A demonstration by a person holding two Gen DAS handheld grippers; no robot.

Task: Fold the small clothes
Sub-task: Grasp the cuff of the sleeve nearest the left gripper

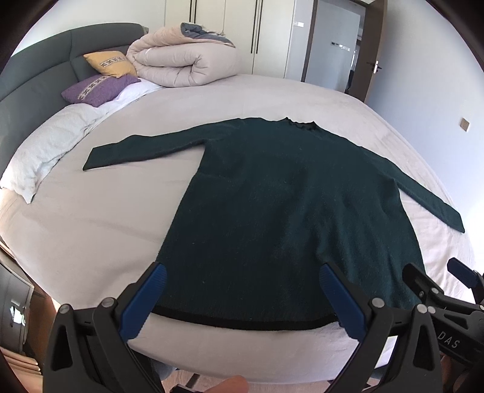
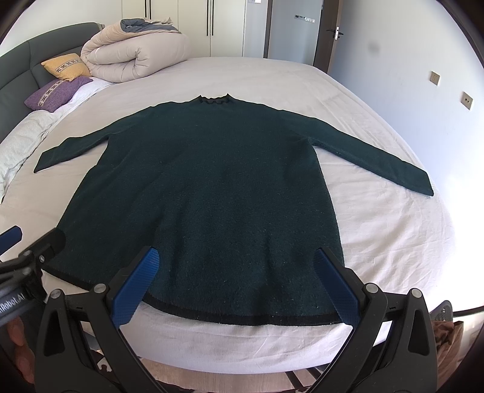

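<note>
While both tools hang over the near edge of the bed, nothing is gripped:

Sweater: a dark green fuzzy knit sweater (image 2: pixel 205 187) with a black-trimmed hem and small ruffled collar lies flat on the bed, hem toward the cameras, collar toward the far side, both sleeves stretched out to the sides.

Bed: a wide mattress under a pale grey sheet (image 2: pixel 378 217), with a dark grey padded headboard (image 1: pixel 33 75) at the left.

Left gripper: the black two-finger tool with blue pads (image 1: pixel 242 297) sits above the left part of the hem; its fingers are spread wide apart, with cloth visible between them but no pad pressing on it.

Right gripper: the matching black tool with blue pads (image 2: pixel 237 285) sits above the right part of the hem, fingers likewise wide apart and holding nothing; its tips also appear at the right edge of the left wrist view.

Bedding: a rolled beige quilt (image 1: pixel 184 60) rests near the headboard, with a yellow patterned cushion (image 1: pixel 110 63) and a purple patterned cushion (image 1: pixel 98 89) just beside it.

Hand: part of a finger (image 1: pixel 230 385) shows at the bottom of the left wrist view.

Background: white wardrobe doors (image 2: pixel 220 27) and a doorway stand beyond the bed.
</note>
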